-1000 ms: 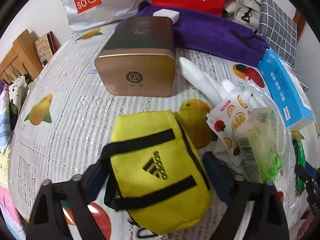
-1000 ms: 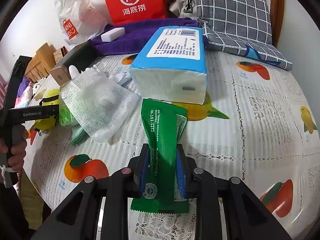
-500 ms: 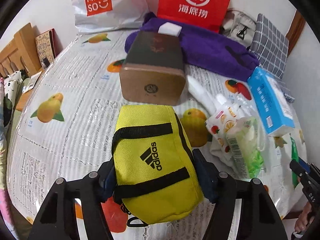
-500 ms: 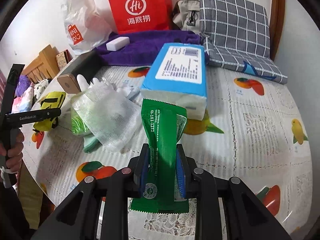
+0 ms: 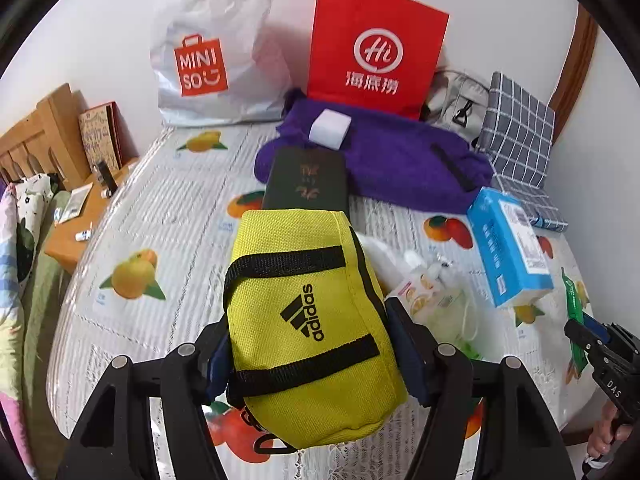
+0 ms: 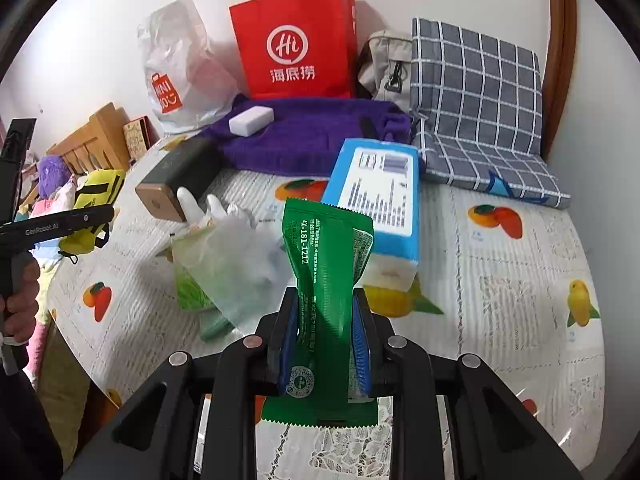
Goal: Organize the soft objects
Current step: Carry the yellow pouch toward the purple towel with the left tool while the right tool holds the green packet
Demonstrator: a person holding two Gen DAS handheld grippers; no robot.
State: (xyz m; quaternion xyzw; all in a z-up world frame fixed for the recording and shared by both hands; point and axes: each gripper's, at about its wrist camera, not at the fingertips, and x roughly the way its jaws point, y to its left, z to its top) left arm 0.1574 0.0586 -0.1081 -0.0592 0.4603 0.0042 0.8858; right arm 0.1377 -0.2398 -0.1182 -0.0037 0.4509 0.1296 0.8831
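Note:
My left gripper (image 5: 308, 356) is shut on a yellow Adidas pouch (image 5: 304, 320) and holds it above the table. The pouch also shows at the far left of the right wrist view (image 6: 96, 204). My right gripper (image 6: 324, 340) is shut on a green foil packet (image 6: 326, 280), lifted off the table; the packet shows at the right edge of the left wrist view (image 5: 572, 296). On the table lie a blue tissue pack (image 6: 380, 204), a clear mesh bag with green contents (image 6: 224, 264), a white glove (image 6: 200, 204) and a purple towel (image 5: 400, 160).
A dark box with a gold end (image 6: 176, 176) lies mid-table. A white block (image 5: 330, 128) sits on the towel. A red paper bag (image 5: 372, 60), a white Miniso bag (image 5: 208, 60), a grey bag (image 6: 388, 64) and a checked cushion (image 6: 476, 96) line the back wall. A wooden bedside (image 5: 48, 140) is left.
My left gripper closed on the yellow pouch and lifted it up and back from the table. My right gripper rose and drew back with the green packet.

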